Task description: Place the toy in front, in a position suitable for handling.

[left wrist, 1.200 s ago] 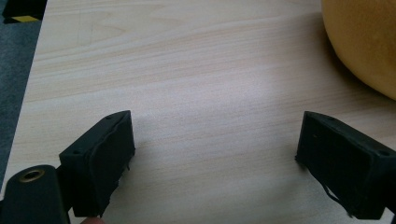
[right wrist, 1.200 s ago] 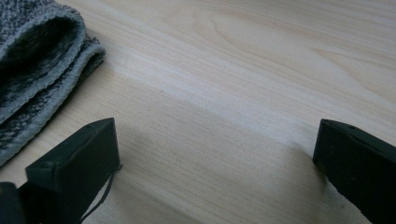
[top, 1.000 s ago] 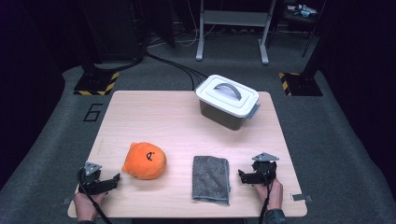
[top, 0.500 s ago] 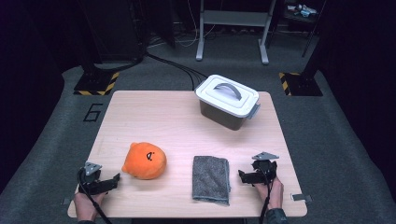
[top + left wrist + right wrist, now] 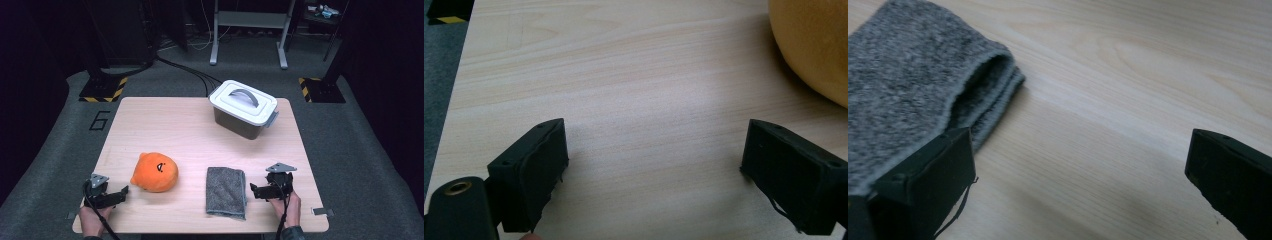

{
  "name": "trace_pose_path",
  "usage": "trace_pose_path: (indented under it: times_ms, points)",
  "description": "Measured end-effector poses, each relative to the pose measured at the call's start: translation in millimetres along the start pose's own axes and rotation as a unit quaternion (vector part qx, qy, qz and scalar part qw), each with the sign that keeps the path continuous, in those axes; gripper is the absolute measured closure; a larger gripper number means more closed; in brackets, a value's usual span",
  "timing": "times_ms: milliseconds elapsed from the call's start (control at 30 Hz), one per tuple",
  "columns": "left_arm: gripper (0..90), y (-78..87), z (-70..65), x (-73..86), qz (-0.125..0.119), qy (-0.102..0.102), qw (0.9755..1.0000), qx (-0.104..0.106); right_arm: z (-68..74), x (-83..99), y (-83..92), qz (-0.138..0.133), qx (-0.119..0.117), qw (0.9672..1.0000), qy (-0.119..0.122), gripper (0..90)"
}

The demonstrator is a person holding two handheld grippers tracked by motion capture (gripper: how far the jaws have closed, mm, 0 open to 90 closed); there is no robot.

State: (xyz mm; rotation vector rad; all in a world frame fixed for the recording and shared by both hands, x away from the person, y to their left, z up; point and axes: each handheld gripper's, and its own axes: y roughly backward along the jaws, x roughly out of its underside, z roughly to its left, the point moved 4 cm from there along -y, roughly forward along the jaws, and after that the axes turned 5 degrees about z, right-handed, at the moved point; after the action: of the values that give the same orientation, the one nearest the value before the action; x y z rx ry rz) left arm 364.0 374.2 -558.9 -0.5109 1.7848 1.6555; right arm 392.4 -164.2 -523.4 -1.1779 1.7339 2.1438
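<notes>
An orange plush toy [image 5: 155,172] with a small black face lies at the front left of the wooden table [image 5: 170,130]. My left gripper [image 5: 121,193] rests open just left of it, jaws pointing at it with bare wood between them [image 5: 654,160]; the plush [image 5: 816,45] fills the upper right corner of the left gripper view. A folded grey towel [image 5: 226,191] lies at front centre. My right gripper [image 5: 253,191] sits open just right of the towel, its jaws wide apart [image 5: 1080,170], and the towel's folded edge [image 5: 908,90] is beside one jaw.
A grey bin with a white handled lid [image 5: 243,107] stands at the back right of the table. A hand holds each gripper at the table's front edge. Dark carpet, cables and metal stand legs lie beyond the table.
</notes>
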Motion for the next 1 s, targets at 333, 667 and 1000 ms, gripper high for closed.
trace_pose_path:
  times_ms: [333, 667, 1000]
  points:
    - [11.0, 0.6, 0.1, 0.1, 0.004, -0.001, 1.0000, 0.000, 32.3, -12.4, 5.6, -0.003, -0.016, 0.9993, 0.035, 0.0]
    - [10.9, 0.1, -0.1, 0.0, 0.000, 0.000, 1.0000, 0.000, 62.6, -17.8, -6.0, 0.012, -0.035, 0.9975, 0.060, 0.0]
    - [11.0, 0.1, -0.1, 0.0, 0.000, 0.000, 1.0000, 0.000, 91.9, -22.0, -22.8, 0.029, -0.053, 0.9939, 0.092, 0.0]
